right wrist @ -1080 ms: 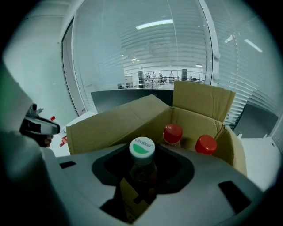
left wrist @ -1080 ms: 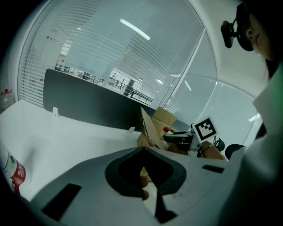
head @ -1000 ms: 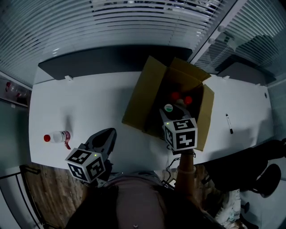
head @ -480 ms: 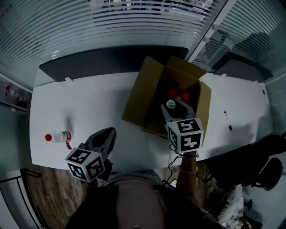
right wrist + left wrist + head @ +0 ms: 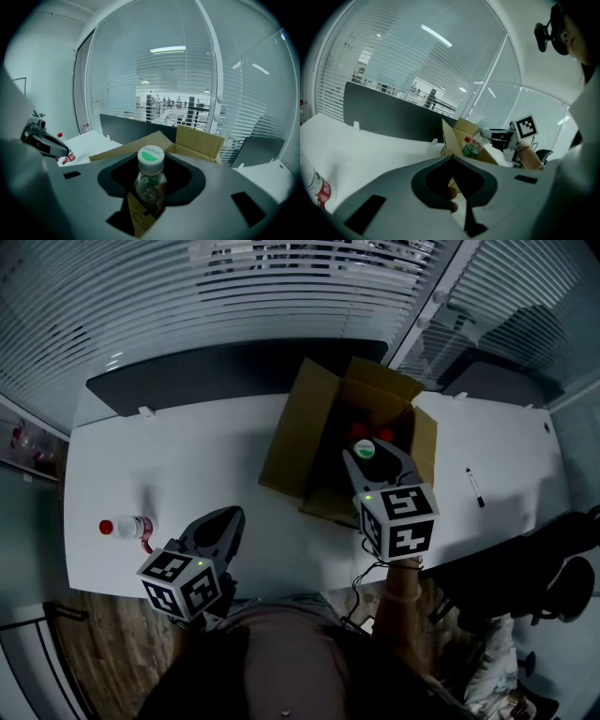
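Far left on the white table [image 5: 187,465] a red-capped bottle [image 5: 125,526] lies on its side w/ a red label, well apart from everything else. Right of it, near the table's front edge, is the L gripper [image 5: 223,521]. The left gripper view shows its jaws pressed together w/ nothing btwn them. A dark partition [image 5: 234,371] runs along the table's far edge, w/ blinds behind. Right of centre stands an open cardboard box [image 5: 295,442], flaps up. Its tall left flap stands btwn the L gripper and the box's inside. Inside, toward the far wall, two red caps [image 5: 360,430] sit side by side. The R gripper [image 5: 373,457] is over the box's opening, jaws clamped on the body of a green-capped bottle [image 5: 366,451]. In the right gripper view the bottle stands upright btwn the jaws, cap above them, w/ the box flaps behind & lower. In the left gripper view the same bottle shows tilted, over the box's top edge. In the head view its cap sits just on the near side of the red caps. Further right a pen [image 5: 472,486] lies alone on the table, well apart from the box. An office chair [image 5: 553,568] stands past the table's right end.
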Demonstrator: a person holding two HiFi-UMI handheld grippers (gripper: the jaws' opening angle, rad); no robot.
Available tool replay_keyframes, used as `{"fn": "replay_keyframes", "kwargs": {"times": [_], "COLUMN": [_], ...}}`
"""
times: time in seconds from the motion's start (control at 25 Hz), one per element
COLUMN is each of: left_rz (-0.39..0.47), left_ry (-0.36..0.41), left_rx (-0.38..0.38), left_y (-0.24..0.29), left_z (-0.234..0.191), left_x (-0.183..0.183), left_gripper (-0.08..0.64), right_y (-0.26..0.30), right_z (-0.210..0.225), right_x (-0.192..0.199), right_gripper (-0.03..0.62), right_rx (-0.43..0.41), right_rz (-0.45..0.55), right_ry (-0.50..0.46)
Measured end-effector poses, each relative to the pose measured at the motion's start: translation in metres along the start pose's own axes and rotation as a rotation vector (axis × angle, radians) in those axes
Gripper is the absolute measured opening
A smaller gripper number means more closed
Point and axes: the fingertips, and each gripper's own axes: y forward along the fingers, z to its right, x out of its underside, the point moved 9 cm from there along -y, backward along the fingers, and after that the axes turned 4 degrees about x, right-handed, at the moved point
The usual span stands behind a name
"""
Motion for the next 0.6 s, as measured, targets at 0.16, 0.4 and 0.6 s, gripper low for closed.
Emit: {"fn": "replay_keyframes", "kwargs": {"times": [0.16, 0.4, 0.6], "left_rz": [0.009, 0.020, 0.012], "left_ry": [0.011, 0.024, 0.041], "left_rx": [0.009, 0.025, 0.052], "left_y": [-0.008, -0.021, -0.027], "left_z": [0.002, 0.002, 0.002], "left_x": [0.000, 0.002, 0.003], "left_gripper": [0.008, 0.008, 0.009], "right_y": [-0.012, -0.029, -0.049], "right_z": [-0.006, -0.017, -0.025], "right_x": [-0.008, -0.018, -0.028], "right_gripper": [0.175, 0.175, 0.175], "right_rx": [0.009, 0.034, 0.065], "right_rz": [0.024, 0.066, 0.121], "right_ry": [-0.011, -0.036, -0.051]}}
